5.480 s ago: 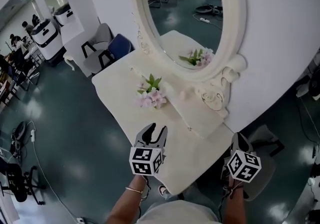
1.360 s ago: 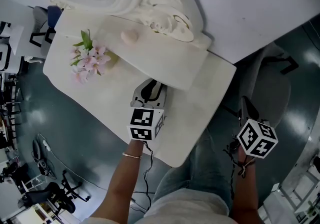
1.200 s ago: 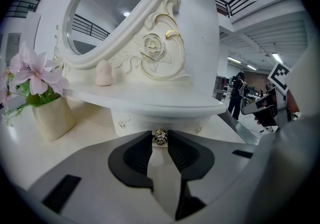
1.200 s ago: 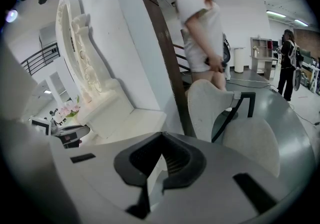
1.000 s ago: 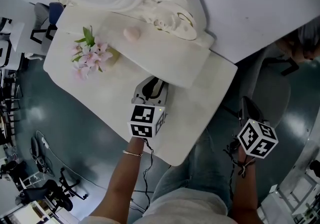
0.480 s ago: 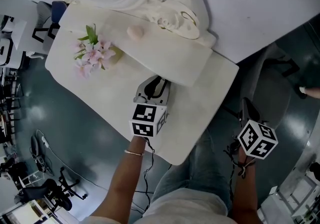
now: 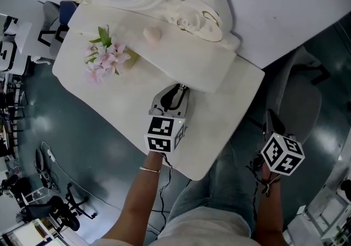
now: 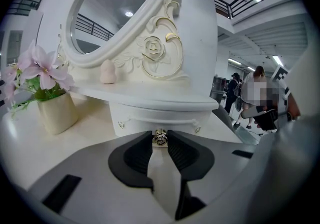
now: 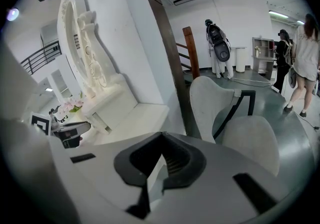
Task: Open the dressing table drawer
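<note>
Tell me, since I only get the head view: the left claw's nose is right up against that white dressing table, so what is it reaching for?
Observer: A small metal knob on the drawer. In the left gripper view it stands between the jaw tips of the left gripper.
Operator: Is it pinching it?
Observer: The jaws sit close on both sides of the knob; whether they press on it I cannot tell.
Operator: And the other claw?
Observer: The right gripper has its jaws together with nothing in them, and it faces a grey chair.
</note>
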